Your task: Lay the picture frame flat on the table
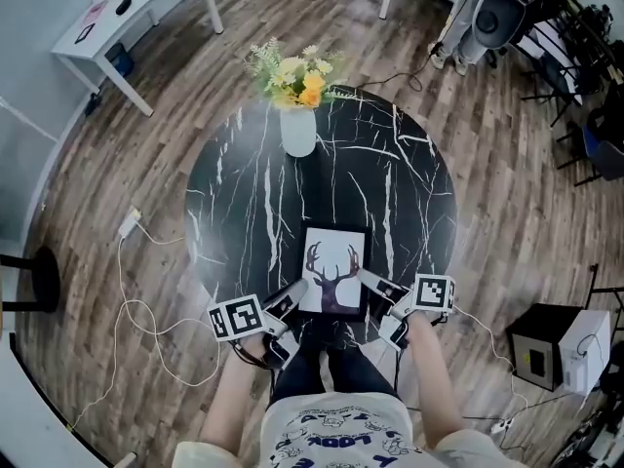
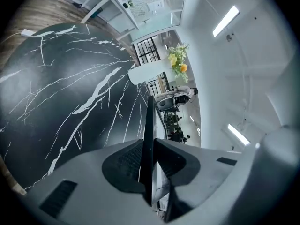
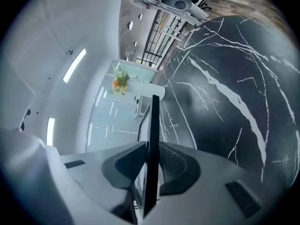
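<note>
Picture frame (image 1: 333, 272): rectangular, thin black border, white mat, dark deer-head silhouette with antlers on a purplish-grey ground. It sits over the near edge of the surface (image 1: 409, 174), right in front of the person, print facing up at the head camera. Can't tell if its back touches the surface.

Left gripper (image 1: 288, 294) has the frame's left edge and right gripper (image 1: 373, 283) has its right edge. In the left gripper view the jaws pinch the thin black edge (image 2: 148, 139), ribbed dark pads on both sides. It's the same in the right gripper view, jaws clamped on the edge (image 3: 153, 139), with glass and mat visible on one side. Gripper bodies are grey moulded plastic. Each carries a cube (image 1: 237, 317) (image 1: 434, 292) with black-and-white square markers.

Surface: round, glossy black marble look with white veins.

Container: white smooth vase (image 1: 298, 130) at the far side of the surface, holding a bunch of flowers (image 1: 292, 74), yellow, orange and cream, with green leaves.

The floor (image 1: 195, 66) is brown wood-look planks with white cables (image 1: 146, 320) looped on it. There's a white desk (image 1: 107, 18) far left and a black-and-white box (image 1: 546, 344) on the floor at right.

The shirt print has lettering, upside down and too small to read reliably.
</note>
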Available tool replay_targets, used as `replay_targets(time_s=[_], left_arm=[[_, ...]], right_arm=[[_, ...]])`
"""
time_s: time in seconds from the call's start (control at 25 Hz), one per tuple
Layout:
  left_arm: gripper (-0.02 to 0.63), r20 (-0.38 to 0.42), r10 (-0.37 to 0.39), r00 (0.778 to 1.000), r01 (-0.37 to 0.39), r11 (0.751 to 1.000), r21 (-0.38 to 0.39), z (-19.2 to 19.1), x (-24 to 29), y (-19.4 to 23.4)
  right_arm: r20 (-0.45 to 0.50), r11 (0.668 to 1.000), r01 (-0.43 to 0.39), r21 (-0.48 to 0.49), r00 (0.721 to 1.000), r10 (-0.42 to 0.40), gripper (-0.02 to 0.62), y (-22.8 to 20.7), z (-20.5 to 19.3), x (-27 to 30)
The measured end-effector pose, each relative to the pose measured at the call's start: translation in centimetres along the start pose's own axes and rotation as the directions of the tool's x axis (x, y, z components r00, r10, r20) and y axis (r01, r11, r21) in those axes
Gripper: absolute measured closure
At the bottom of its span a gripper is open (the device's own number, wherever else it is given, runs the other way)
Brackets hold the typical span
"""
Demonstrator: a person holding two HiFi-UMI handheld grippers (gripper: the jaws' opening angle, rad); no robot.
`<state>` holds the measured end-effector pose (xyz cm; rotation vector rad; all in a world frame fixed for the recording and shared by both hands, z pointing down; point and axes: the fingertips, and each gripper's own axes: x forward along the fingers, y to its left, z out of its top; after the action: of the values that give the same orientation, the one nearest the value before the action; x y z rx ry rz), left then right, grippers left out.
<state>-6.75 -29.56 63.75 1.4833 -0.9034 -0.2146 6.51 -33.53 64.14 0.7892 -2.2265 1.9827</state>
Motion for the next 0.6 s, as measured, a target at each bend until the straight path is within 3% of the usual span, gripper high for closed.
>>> replay_targets(time_s=[0.08, 0.2, 0.6], left_arm=[[0.520, -0.010, 0.026, 1.000, -0.026, 1.000, -0.004, -0.3, 0.7, 1.1], [0.520, -0.018, 0.066, 0.998, -0.065, 0.998, 0.005, -0.4, 1.6, 2.5], [0.517, -0.058, 0.169, 0.984, -0.169, 0.986, -0.006, -1.1, 3.8, 6.3]], right_arm=[[-0.021, 0.998, 0.040, 0.046, 0.999, -0.039, 0.511, -1.5, -0.4, 0.4], [-0.044, 0.995, 0.037, 0.091, 0.998, -0.033, 0.511, -2.7, -0.8, 1.5], [-0.080, 0.981, 0.171, 0.092, 0.983, -0.163, 0.505, -7.1, -1.2, 2.9]])
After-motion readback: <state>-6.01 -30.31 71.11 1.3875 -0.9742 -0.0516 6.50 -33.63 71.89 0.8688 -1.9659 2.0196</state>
